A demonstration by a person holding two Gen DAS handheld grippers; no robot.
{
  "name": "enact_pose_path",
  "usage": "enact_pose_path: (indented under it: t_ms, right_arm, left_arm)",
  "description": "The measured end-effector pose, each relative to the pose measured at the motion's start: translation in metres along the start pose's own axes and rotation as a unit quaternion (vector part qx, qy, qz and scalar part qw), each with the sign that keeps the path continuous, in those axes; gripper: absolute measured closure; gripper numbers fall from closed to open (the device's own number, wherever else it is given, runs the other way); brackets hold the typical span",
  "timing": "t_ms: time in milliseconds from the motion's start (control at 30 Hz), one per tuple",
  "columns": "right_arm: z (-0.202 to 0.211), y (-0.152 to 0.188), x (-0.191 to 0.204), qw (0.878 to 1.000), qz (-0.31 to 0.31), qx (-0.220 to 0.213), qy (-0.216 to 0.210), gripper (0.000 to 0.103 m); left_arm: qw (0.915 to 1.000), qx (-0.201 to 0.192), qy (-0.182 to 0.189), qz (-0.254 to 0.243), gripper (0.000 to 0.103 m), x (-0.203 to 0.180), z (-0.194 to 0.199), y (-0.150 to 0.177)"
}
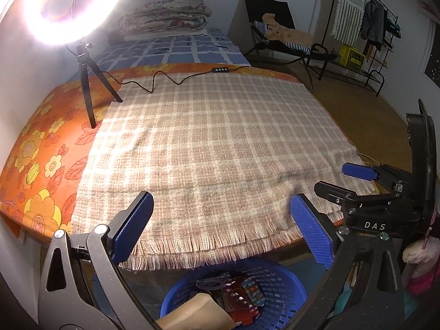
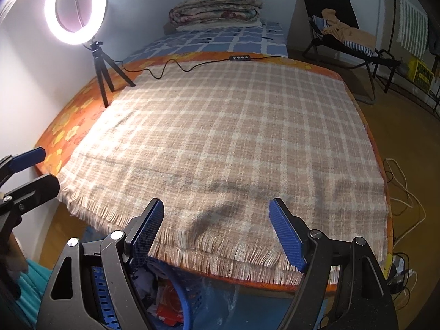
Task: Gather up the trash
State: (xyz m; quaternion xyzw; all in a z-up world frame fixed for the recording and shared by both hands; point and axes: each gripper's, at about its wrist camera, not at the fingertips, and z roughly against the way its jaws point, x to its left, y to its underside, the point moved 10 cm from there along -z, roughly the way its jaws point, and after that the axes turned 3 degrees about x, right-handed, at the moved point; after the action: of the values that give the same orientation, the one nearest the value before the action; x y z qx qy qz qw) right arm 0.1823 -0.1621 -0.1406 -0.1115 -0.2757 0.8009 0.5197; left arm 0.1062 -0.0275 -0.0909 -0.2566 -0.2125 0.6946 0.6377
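Plaid blanket (image 1: 214, 148) on a bed, ring light (image 2: 75, 8) at its far corner.
Left gripper (image 1: 222, 225) and right gripper (image 2: 217, 231) hover spread wide and empty above the blue basket (image 1: 286, 283) holding trash (image 1: 242, 294).

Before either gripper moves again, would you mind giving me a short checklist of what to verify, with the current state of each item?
1. Left gripper open and holding nothing: ok.
2. Right gripper open and holding nothing: ok.
3. Blue basket below the near table edge, already holding trash: ok.
4. Trash left on the plaid blanket: none visible, ok.
5. Ring light and its cable clear of both grippers at the far edge: ok.
6. Trash on the floor under the table: cannot tell.
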Motion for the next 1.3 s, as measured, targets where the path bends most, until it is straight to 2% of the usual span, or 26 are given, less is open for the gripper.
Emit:
enact_pose_path:
  t_ms: [1300]
  right_arm:
    - [0.0072, 0.0036, 0.0027, 1.000, 0.007, -0.005, 0.003, 0.024]
  left_arm:
    - [0.9999, -0.003, -0.013, -0.010, 0.001, 0.0027, 0.0068, 0.0067]
